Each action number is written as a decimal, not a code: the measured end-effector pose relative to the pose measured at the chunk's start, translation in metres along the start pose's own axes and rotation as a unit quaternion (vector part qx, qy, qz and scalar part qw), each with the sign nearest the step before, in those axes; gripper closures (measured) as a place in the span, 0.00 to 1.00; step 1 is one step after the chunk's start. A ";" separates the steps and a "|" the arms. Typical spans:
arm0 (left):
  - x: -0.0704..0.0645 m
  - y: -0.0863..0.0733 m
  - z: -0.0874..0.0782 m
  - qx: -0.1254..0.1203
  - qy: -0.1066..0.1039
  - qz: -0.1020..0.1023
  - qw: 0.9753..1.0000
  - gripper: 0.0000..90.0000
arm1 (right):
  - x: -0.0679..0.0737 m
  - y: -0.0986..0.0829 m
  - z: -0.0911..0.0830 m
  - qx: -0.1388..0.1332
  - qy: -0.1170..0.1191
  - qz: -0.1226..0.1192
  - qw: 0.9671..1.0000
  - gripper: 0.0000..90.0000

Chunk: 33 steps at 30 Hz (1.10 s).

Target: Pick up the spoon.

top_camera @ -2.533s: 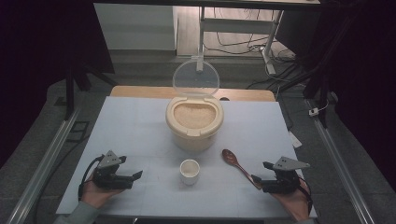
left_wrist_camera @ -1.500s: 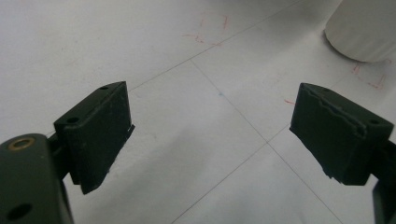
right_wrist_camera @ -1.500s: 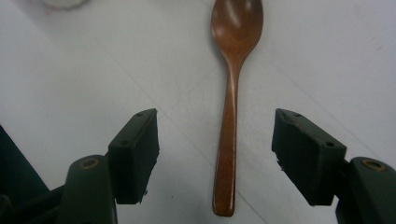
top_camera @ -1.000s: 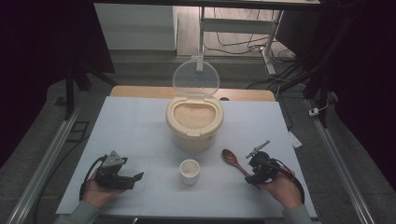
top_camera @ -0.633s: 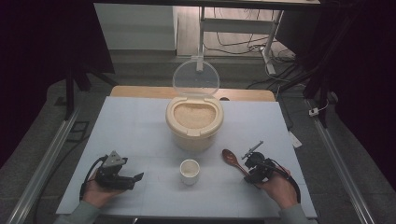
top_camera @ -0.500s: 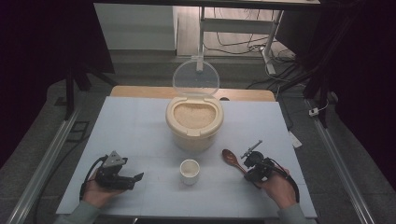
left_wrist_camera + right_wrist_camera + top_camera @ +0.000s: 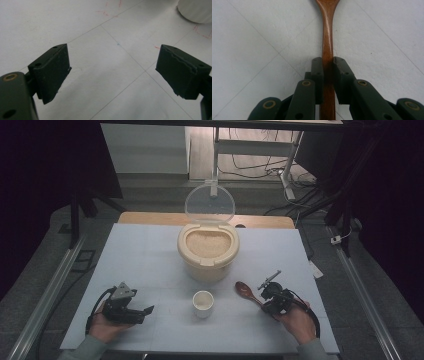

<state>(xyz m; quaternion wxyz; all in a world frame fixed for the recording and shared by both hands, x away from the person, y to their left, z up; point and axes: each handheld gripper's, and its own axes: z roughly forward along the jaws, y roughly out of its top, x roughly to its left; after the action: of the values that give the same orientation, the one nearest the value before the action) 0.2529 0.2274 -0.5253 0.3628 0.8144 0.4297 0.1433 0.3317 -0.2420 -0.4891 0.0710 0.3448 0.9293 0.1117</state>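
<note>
Brown wooden spoon (image 7: 327, 37) clamped by right hand-held gripper (image 7: 327, 62) on the white tabletop (image 7: 140, 265).
Jaw contact is confirmed in the right gripper view; the left hand-held gripper (image 7: 112, 67) is held wide apart.

Left gripper (image 7: 145, 310) black with grey three-cornered plate, right gripper (image 7: 327, 65) dark green-black, brass-ringed screw holes, black trailing cables, grey sleeves

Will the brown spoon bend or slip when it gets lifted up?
The wooden spoon looks solid, so it probably stays stiff. The right gripper pinches its thin, smooth handle, so it might swivel. Its bowl sticks out far, so that end may droop.
</note>
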 end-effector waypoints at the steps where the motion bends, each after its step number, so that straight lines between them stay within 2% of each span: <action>1: 0.000 0.000 0.000 0.000 0.000 0.000 1.000 0.13 | -0.001 0.000 -0.001 -0.004 0.002 -0.001 1.000 0.88; 9: 0.000 0.000 0.001 0.003 0.001 0.002 1.000 0.13 | -0.005 -0.007 -0.019 -0.048 0.017 0.001 0.999 0.88; 16: 0.001 -0.001 0.001 0.004 0.002 0.002 1.000 0.13 | -0.008 -0.013 -0.036 -0.085 0.048 -0.006 0.995 0.88; 19: 0.001 -0.001 0.002 0.005 0.002 0.002 1.000 0.13 | -0.006 -0.015 -0.046 -0.110 0.062 -0.017 0.992 0.88; 23: 0.001 -0.001 0.002 0.006 0.002 0.001 1.000 0.13 | -0.001 -0.015 -0.055 -0.127 0.080 -0.030 0.988 0.88; 33: 0.001 0.000 0.003 0.007 0.002 0.002 1.000 0.13 | 0.021 -0.003 -0.069 -0.159 0.093 -0.074 0.980 0.88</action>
<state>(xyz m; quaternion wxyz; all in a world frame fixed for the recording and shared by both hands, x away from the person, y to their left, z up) 0.2544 0.2270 -0.5274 0.3557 0.8176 0.4296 0.1431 0.3002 -0.2415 -0.4247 0.0465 0.2476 0.9251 0.2841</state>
